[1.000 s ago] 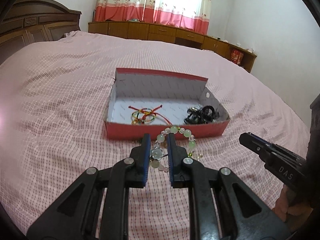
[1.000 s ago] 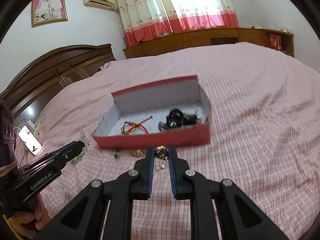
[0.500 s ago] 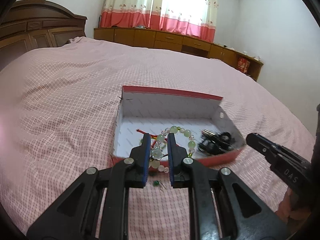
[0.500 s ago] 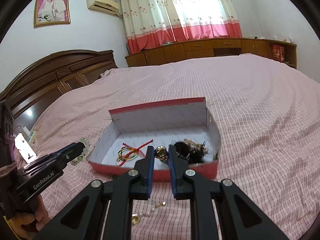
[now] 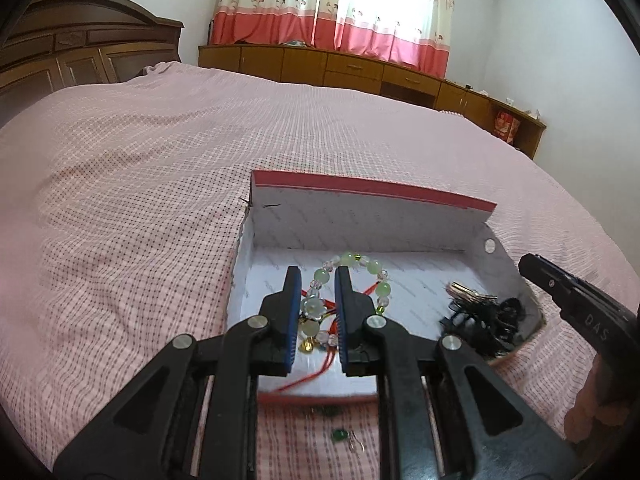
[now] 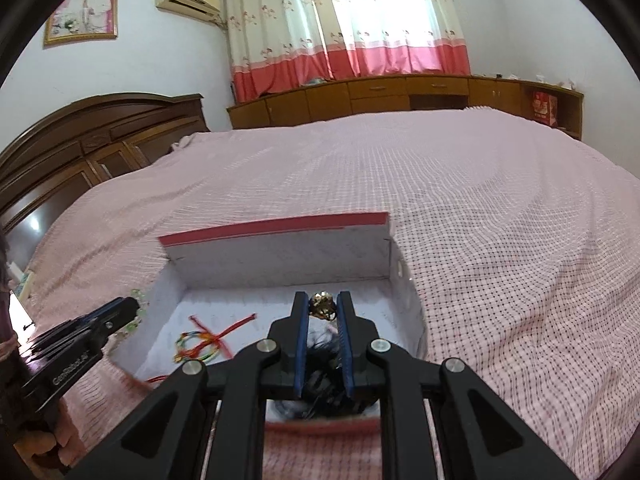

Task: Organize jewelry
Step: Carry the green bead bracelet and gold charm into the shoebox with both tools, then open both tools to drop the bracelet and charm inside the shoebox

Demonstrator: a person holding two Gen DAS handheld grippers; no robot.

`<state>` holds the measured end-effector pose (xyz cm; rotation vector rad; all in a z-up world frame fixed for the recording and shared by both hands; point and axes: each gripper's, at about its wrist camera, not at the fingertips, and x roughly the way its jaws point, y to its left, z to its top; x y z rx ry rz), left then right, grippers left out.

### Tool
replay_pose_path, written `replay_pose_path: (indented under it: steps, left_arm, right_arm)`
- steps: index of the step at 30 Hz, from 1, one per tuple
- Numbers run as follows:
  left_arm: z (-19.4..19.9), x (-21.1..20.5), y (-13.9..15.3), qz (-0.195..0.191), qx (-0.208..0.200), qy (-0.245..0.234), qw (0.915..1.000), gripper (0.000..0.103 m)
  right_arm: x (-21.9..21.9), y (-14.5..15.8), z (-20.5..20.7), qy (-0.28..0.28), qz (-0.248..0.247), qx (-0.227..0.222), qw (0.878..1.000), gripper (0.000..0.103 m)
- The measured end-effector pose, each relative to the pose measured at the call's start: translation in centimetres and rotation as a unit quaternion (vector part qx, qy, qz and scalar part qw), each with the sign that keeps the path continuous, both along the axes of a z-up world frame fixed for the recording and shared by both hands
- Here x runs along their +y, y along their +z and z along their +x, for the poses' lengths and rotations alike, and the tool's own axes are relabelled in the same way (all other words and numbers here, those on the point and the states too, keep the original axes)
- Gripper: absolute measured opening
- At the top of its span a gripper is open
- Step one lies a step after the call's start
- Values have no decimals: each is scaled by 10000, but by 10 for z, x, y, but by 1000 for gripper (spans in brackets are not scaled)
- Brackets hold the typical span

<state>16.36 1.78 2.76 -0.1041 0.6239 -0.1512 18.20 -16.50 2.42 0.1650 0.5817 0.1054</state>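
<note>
While over box (image 5: 372, 196) | bracelet (image 5: 348, 276): pale-green beads (some clear) | tongs (image 5: 316, 280) clamped

Pink bedspread (image 5: 160, 168), wooden cabinets (image 6: 400, 96), curtained window (image 6: 360, 16)

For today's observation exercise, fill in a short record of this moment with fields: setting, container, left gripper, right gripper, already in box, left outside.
setting: pink checked bedspread
container: open red box, white inside
left gripper: jaws shut on green bead bracelet, over the box
right gripper: jaws shut on gold trinket, over the box
already in box: coloured string bracelet; black hair ties
left outside: small green earring on the bedspread, before the box
</note>
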Motion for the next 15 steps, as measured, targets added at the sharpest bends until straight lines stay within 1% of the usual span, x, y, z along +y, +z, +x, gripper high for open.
replay_pose_path:
  steps: [4,9,15]
  left_arm:
    - [13,-3,-8,49,14,7,10000,8]
    - [28,-5,-21,11,86,58,9999,8]
    - [39,-1,-34,-162,221,139,9995,8]
  right_arm:
    - [-4,-10,17,-32,-105,86,9999,16]
    - [-4,-21,36,-53,-194,174,9996,16]
    - [-3,-35,46,-111,-164,289,9994,16]
